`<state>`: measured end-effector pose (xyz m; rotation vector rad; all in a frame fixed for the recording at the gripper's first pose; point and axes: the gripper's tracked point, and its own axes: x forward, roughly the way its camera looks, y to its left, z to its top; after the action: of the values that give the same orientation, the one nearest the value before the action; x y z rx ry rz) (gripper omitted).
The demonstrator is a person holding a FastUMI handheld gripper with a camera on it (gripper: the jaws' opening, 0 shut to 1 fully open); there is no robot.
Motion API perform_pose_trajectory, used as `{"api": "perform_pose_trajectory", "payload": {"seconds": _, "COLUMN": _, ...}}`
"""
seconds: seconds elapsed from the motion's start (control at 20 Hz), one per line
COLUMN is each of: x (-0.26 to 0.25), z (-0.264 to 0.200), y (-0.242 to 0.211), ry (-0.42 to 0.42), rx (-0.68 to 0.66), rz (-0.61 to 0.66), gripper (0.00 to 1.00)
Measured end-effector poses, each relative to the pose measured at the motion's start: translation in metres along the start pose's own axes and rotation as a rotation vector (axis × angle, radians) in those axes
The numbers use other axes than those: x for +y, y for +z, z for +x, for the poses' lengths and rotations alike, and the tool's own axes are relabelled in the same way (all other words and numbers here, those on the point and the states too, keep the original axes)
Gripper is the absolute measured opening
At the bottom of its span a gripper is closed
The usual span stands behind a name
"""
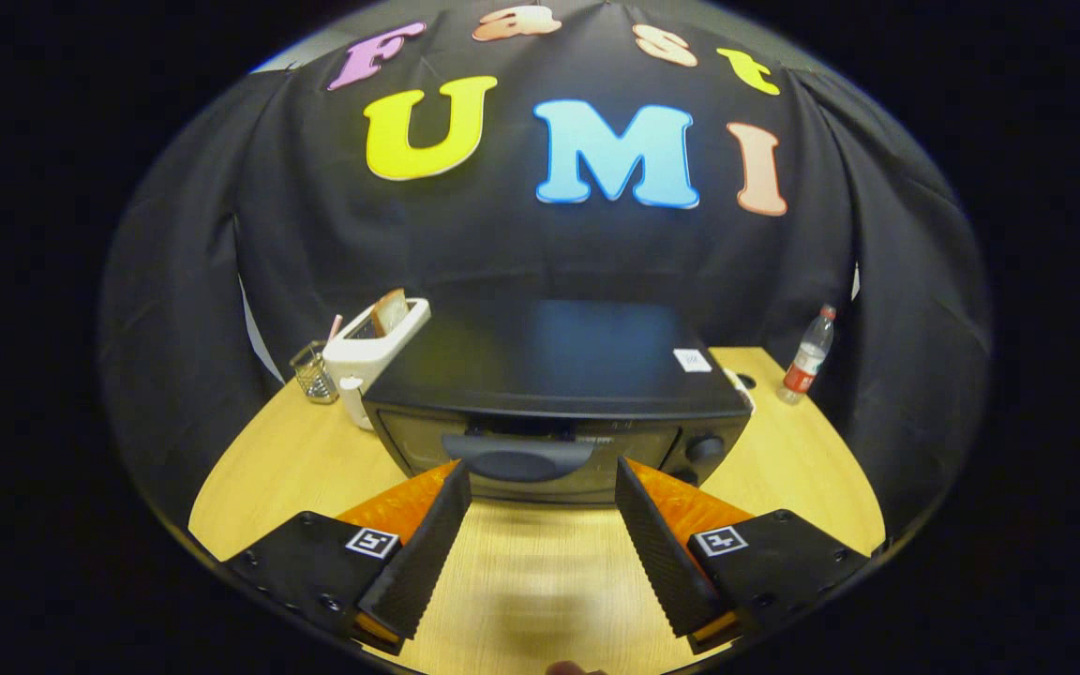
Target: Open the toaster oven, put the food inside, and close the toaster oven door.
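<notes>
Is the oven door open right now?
No, the toaster oven door is closed flat against its front, with the handle untouched just ahead of the open gripper.

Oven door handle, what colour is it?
Dark grey, on a black oven; the handle shows best in the gripper view, just ahead of the open gripper.

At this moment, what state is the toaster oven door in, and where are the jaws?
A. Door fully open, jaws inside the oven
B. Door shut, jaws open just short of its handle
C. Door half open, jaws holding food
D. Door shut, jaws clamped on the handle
B: the toaster oven has its door flush and its handle untouched, with the gripper spread wide just before it, holding nothing.
</notes>
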<state>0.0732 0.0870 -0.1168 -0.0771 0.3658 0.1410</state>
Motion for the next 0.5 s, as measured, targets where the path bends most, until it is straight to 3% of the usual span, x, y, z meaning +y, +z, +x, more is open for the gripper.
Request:
{"api": "perform_pose_trajectory", "payload": {"seconds": 0.25, "x": -0.036, "z": -0.042, "y": 0.050, "ry": -0.033, "rx": -0.182, "rz": -0.023, "gripper": 0.98}}
{"api": "perform_pose_trajectory", "payload": {"seconds": 0.5, "x": -0.074, "z": -0.076, "y": 0.059, "ry": -0.071, "rx": -0.240, "rz": 0.023, "gripper": 0.98}}
